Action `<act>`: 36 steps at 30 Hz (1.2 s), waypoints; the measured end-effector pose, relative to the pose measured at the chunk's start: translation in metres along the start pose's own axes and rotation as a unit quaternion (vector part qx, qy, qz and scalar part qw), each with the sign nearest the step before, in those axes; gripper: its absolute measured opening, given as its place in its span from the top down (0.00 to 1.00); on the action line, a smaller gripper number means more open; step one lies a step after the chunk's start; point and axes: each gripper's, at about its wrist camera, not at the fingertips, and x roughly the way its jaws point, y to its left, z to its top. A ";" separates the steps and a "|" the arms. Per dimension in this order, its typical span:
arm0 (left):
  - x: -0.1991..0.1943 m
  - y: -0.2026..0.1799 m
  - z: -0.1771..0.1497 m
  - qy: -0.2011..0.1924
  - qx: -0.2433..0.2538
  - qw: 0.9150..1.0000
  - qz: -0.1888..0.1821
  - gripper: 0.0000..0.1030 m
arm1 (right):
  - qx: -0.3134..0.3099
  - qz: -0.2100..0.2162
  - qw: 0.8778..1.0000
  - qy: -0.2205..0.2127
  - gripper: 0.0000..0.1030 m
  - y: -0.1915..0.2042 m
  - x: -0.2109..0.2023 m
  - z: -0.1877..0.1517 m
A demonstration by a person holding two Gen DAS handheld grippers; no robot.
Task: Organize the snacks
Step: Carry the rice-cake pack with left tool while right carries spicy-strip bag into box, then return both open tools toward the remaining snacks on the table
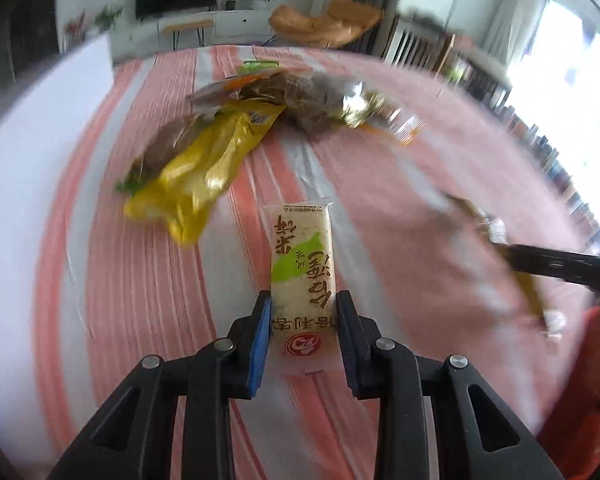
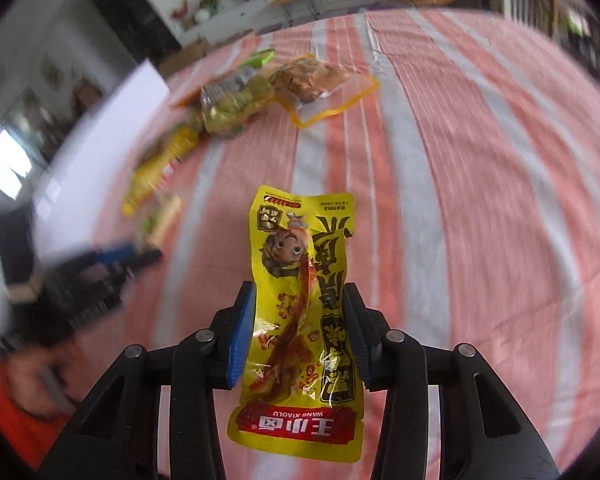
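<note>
Yellow snack pouch (image 2: 300,304) clamped in right tool (image 2: 300,332), rice cracker packet (image 1: 303,276) in left tool (image 1: 303,320).

Your table wears a pink-and-white striped cloth (image 1: 380,200); a blurred heap of snack packets (image 1: 284,100) lies on it at upper centre, a long yellow packet (image 1: 204,172) nearest.

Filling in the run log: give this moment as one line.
left tool: shut on rice cracker | right tool: shut on yellow pouch | snack pile: on striped cloth
</note>
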 end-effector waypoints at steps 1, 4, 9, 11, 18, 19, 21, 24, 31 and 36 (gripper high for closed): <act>-0.011 0.008 -0.006 -0.010 -0.025 0.999 -0.027 0.70 | 0.041 0.044 0.998 0.000 0.57 -0.008 -0.003 0.000; -0.046 0.025 -0.014 -0.046 -0.071 0.994 -0.071 0.70 | 0.121 0.130 0.984 0.003 0.57 -0.020 -0.002 0.002; -0.112 0.044 0.001 -0.122 -0.096 0.983 -0.099 0.70 | 0.177 0.228 0.957 0.006 0.57 0.002 0.003 0.013; -0.146 0.061 0.012 -0.154 -0.100 0.979 -0.084 0.70 | 0.175 0.255 0.951 0.008 0.57 0.024 0.004 0.025; -0.210 0.168 0.016 -0.178 -0.163 0.969 0.044 0.70 | 0.079 0.345 0.935 0.030 0.57 0.197 0.018 0.104; -0.216 0.187 0.013 -0.174 -0.170 0.967 0.083 0.70 | 0.054 0.354 0.933 0.033 0.56 0.233 0.022 0.113; -0.217 0.209 0.010 -0.158 -0.179 0.961 0.139 0.50 | 0.015 0.361 0.932 0.033 0.49 0.295 0.033 0.123; -0.221 0.232 -0.002 -0.142 -0.208 0.946 0.205 0.14 | -0.036 0.328 0.943 0.043 0.15 0.360 0.056 0.127; -0.233 0.189 -0.026 -0.197 -0.194 0.946 0.168 0.12 | -0.153 0.216 0.964 -0.024 0.12 0.350 0.042 0.104; -0.210 0.106 -0.007 -0.204 -0.114 0.969 0.084 0.07 | -0.203 0.042 0.975 -0.076 0.11 0.232 0.033 0.083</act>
